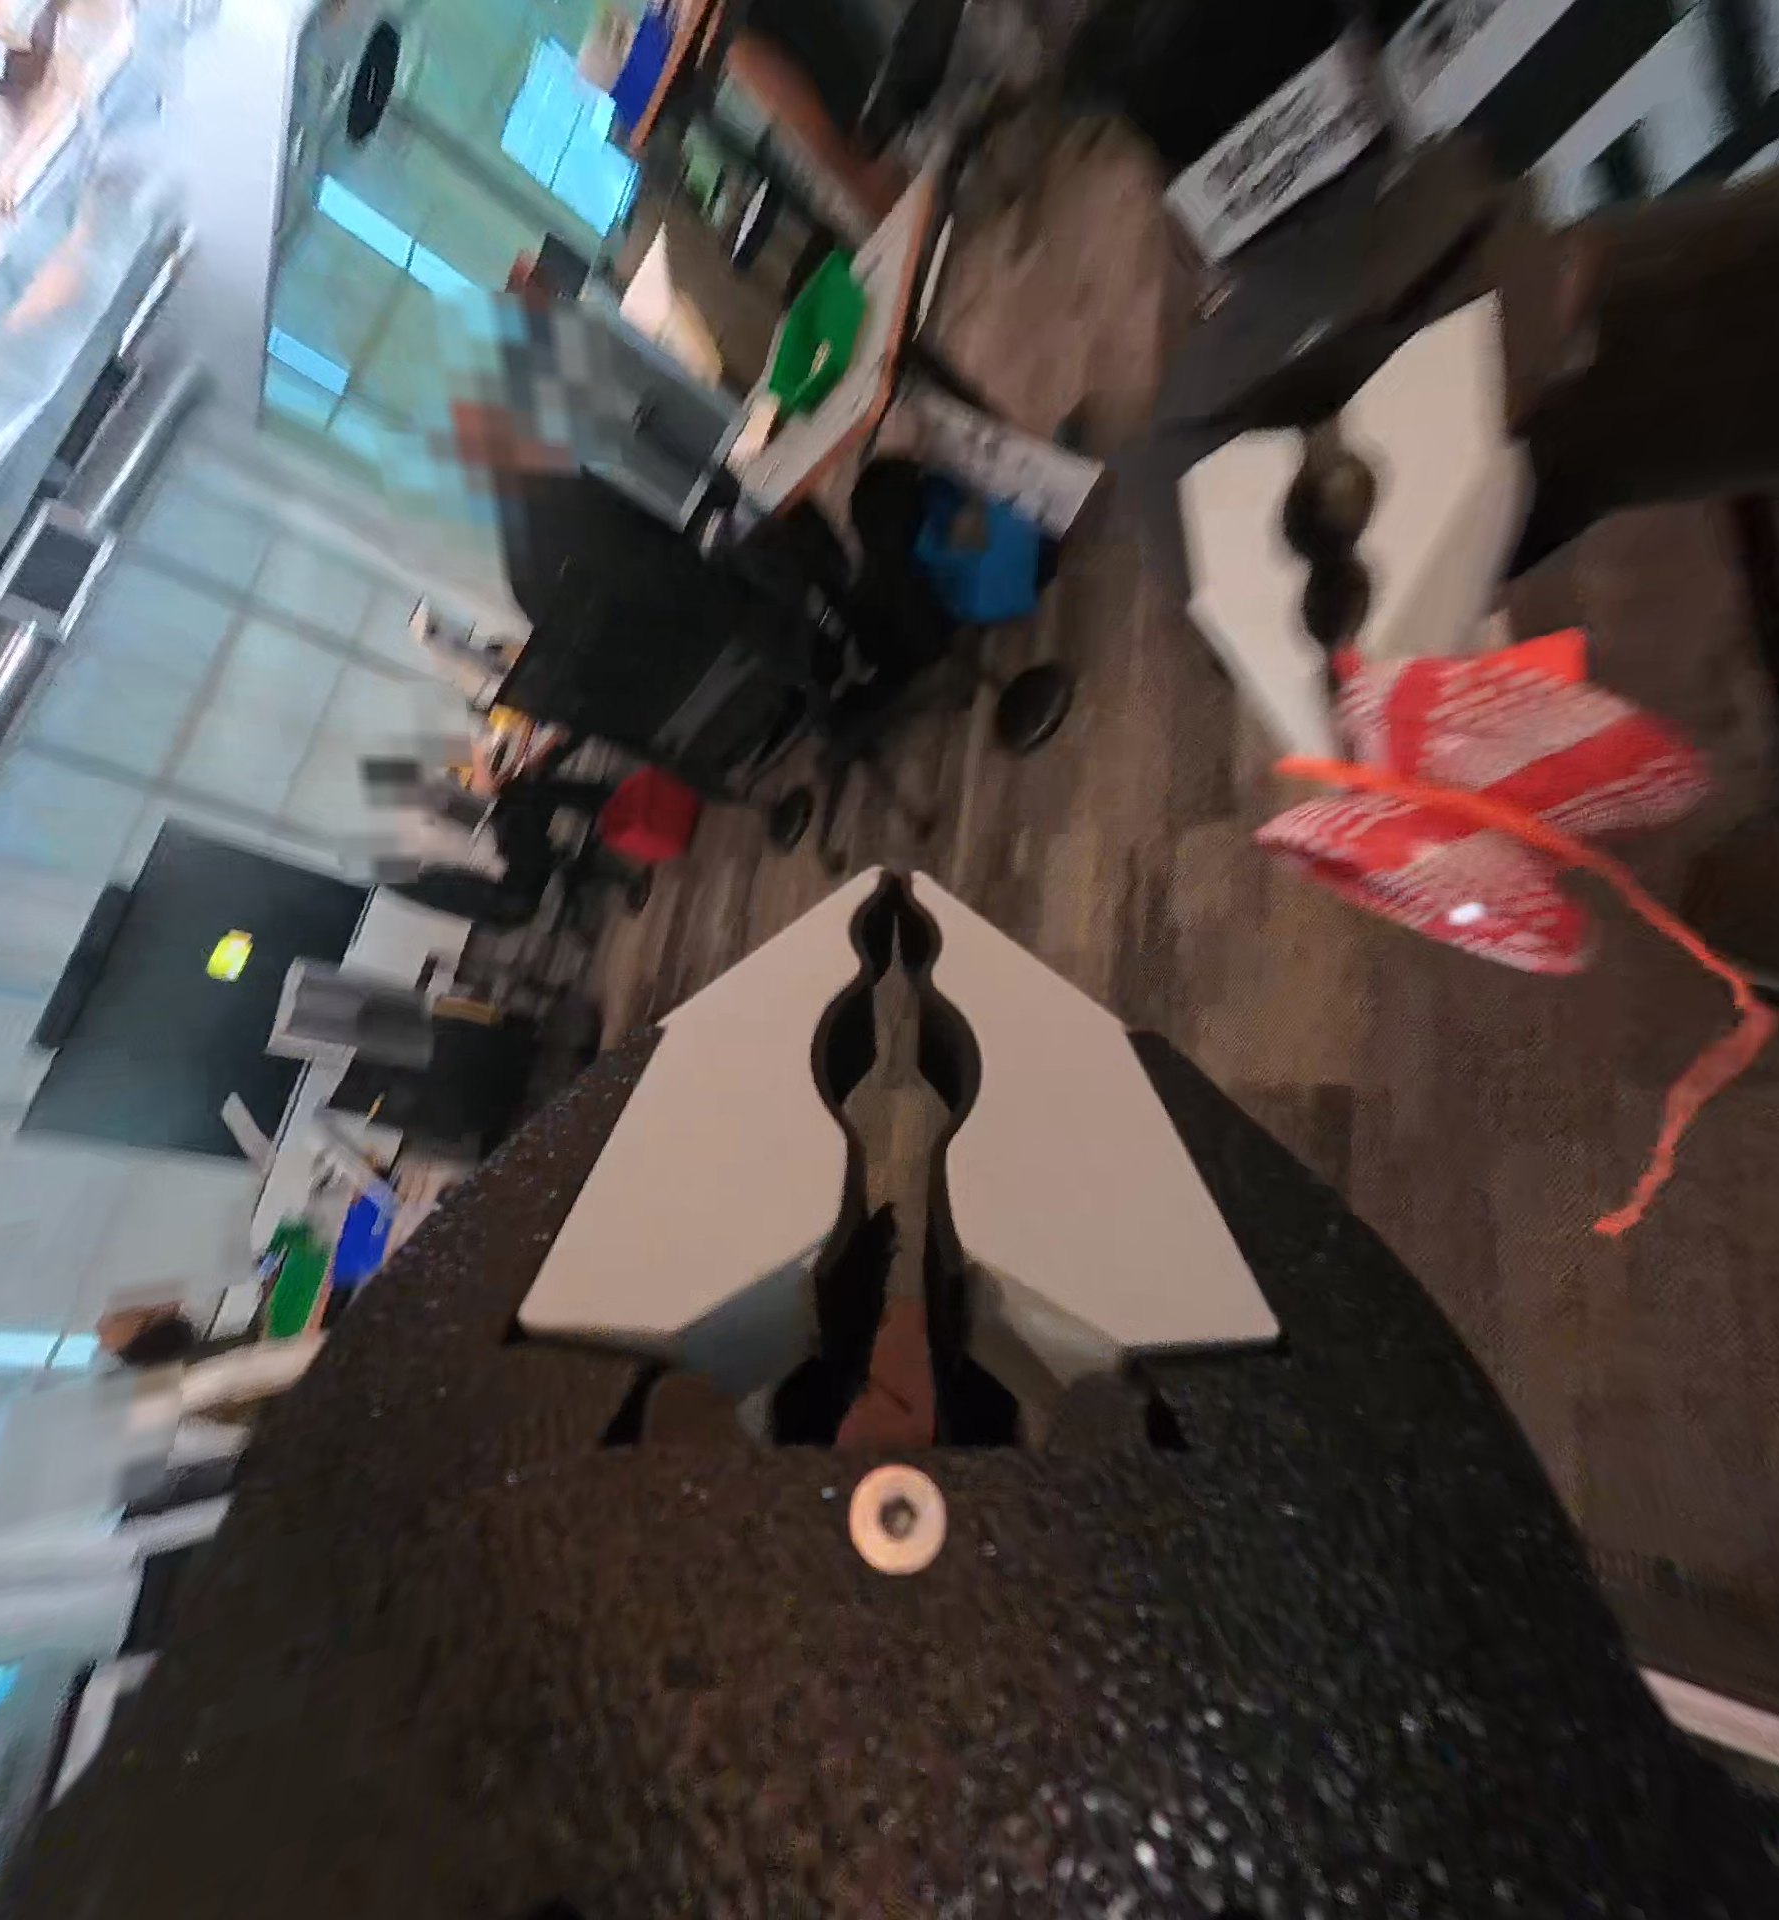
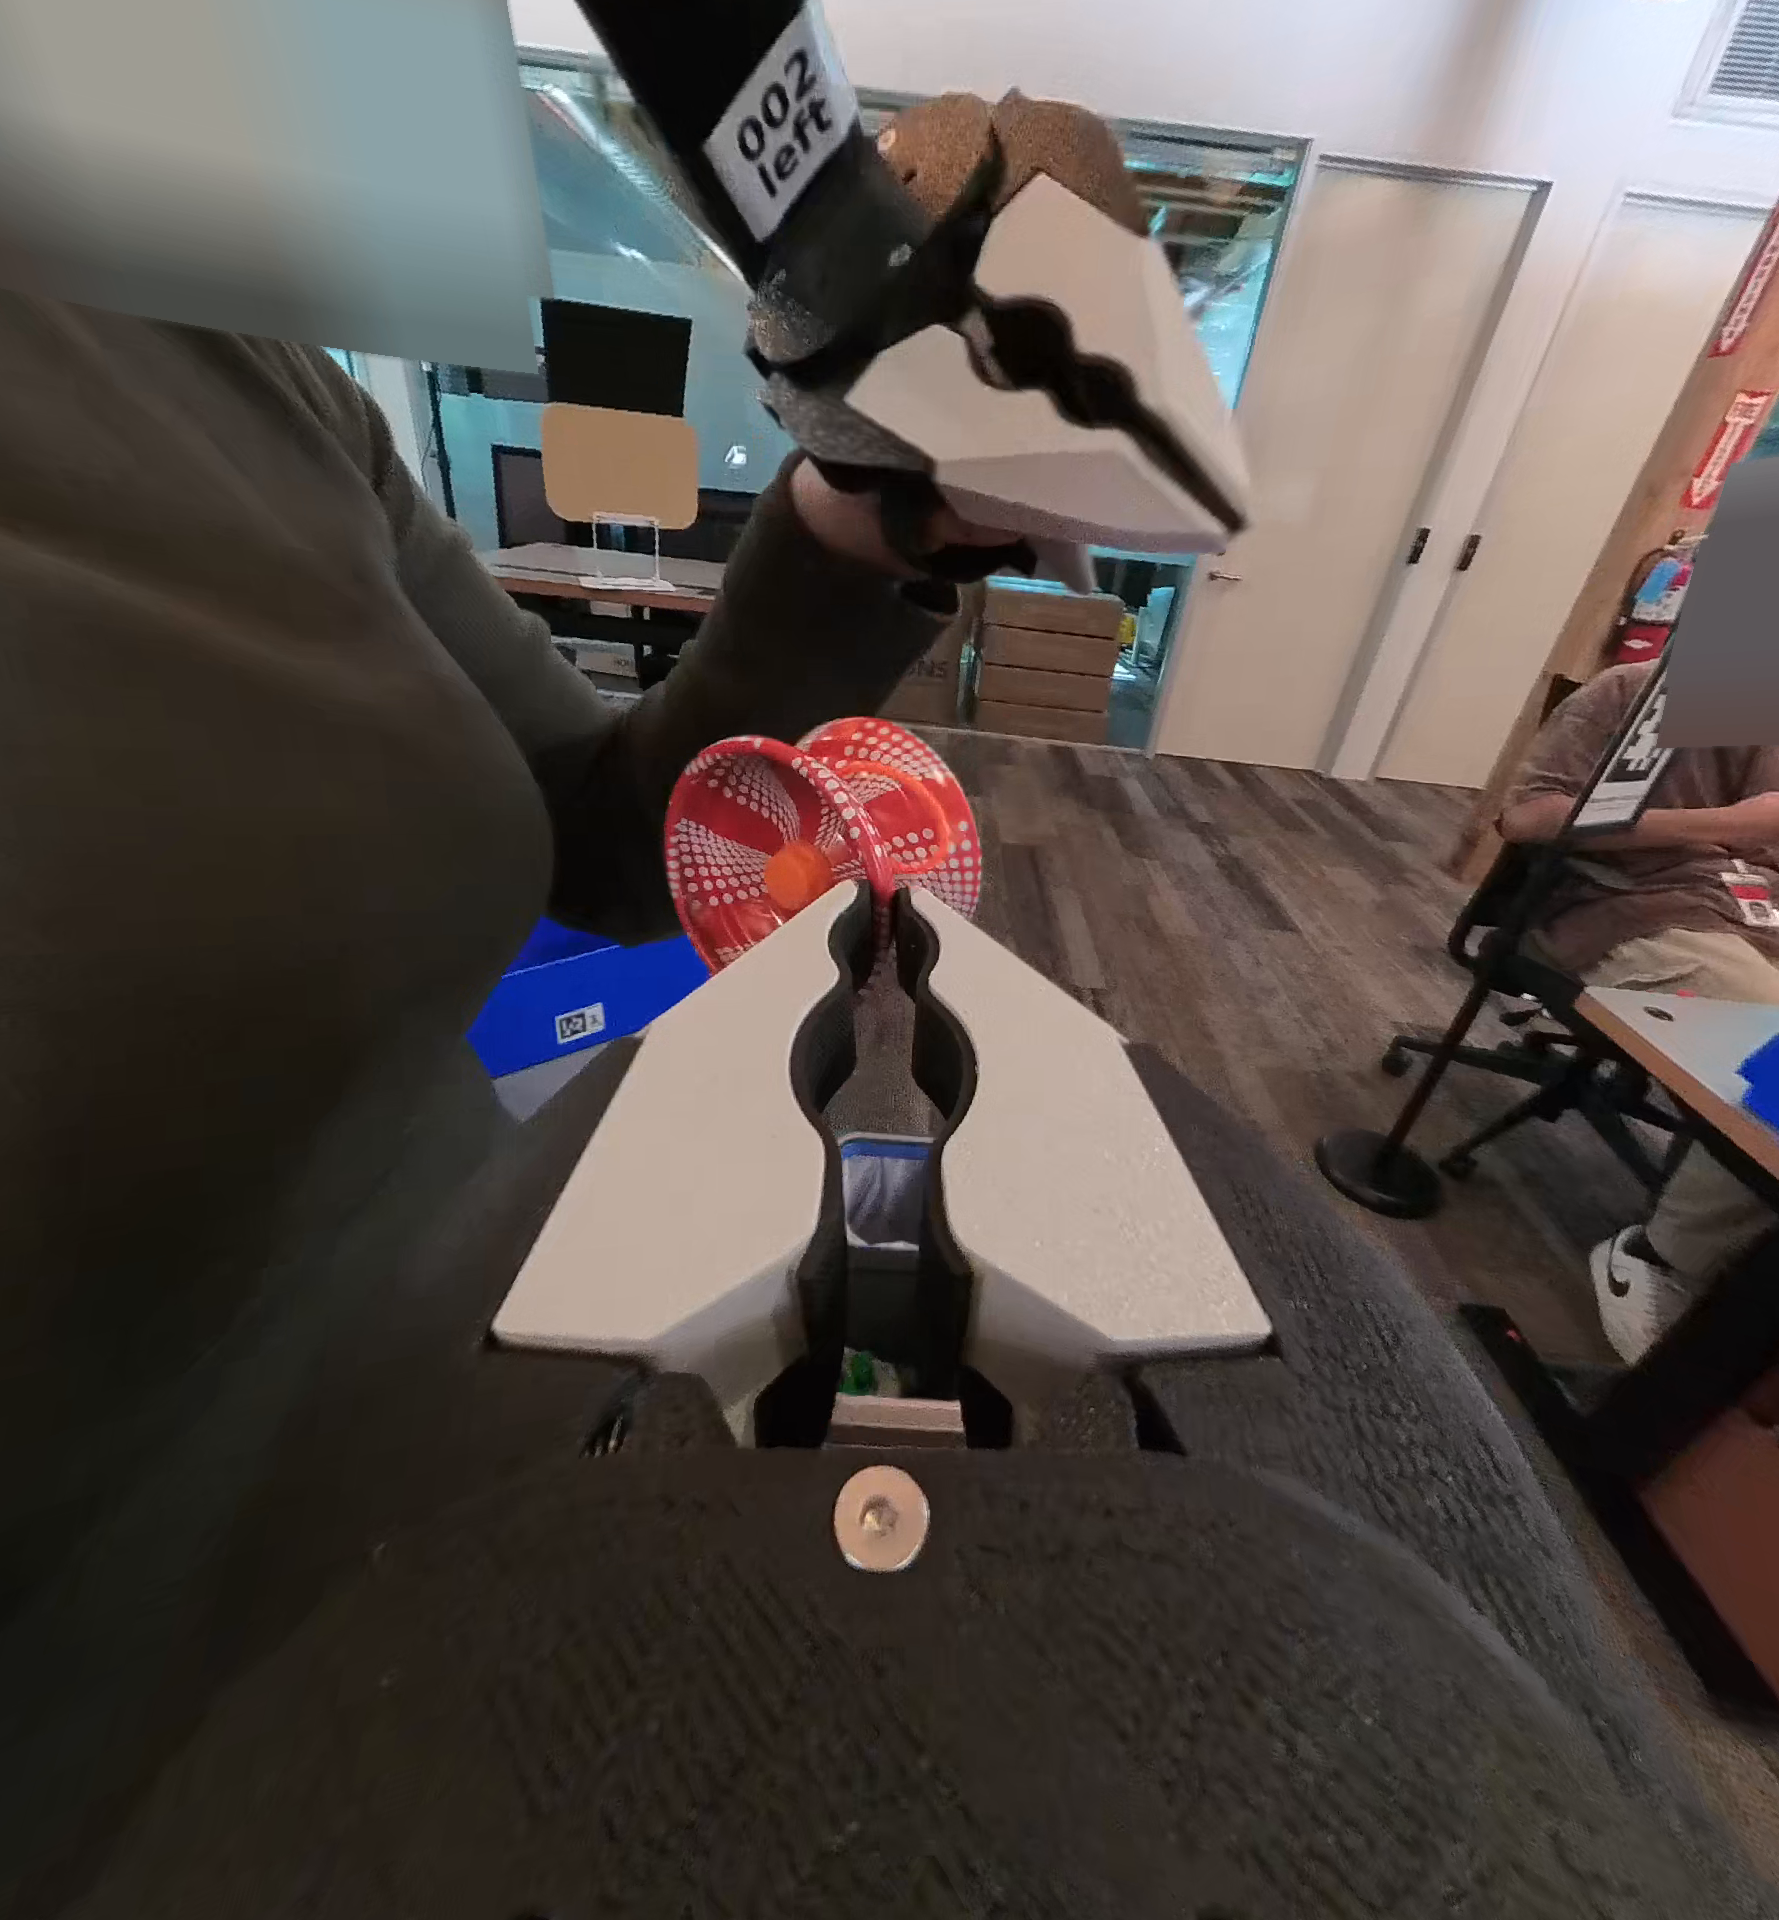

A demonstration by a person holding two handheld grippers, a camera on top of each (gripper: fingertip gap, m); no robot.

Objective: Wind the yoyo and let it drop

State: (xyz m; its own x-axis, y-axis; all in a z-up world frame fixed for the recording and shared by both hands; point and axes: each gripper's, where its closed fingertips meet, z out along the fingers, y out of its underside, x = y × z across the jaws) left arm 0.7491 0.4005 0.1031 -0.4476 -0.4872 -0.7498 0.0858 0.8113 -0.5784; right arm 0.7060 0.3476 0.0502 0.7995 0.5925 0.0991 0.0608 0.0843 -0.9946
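Red plastic with white dots, pinched at the very tips of the right gripper (image 2: 883, 904): closed on the yoyo (image 2: 823, 842), seemingly by the rim of one half, close beside the groove. Held in mid-air, resting on nothing, above the wood-patterned floor (image 2: 1228, 883). Probably gripped at the rim so that the groove and the axle stay exposed for winding.

Orange string (image 1: 1695, 1039) seated in the groove, one slack loop bulging out of it in the right wrist view. Free tail trailing away from the yoyo and dangling loose in the left wrist view, touching neither gripper. Not wound tight yet, by the look of it, so likely somewhere in the winding step, with the drop not yet due.

Farther out, left gripper (image 1: 890, 883) closed on nothing, tips together. Raised above the yoyo and angled down past it, well apart from both yoyo and string. Much motion blur in its own view, so fine detail of the tail uncertain.

Next move, as a judgement: opening the left gripper, catching the loose tail and laying turns into the groove. Risks: a thin limp string slipping between smooth tips, and a rim-only pinch letting the yoyo twist.
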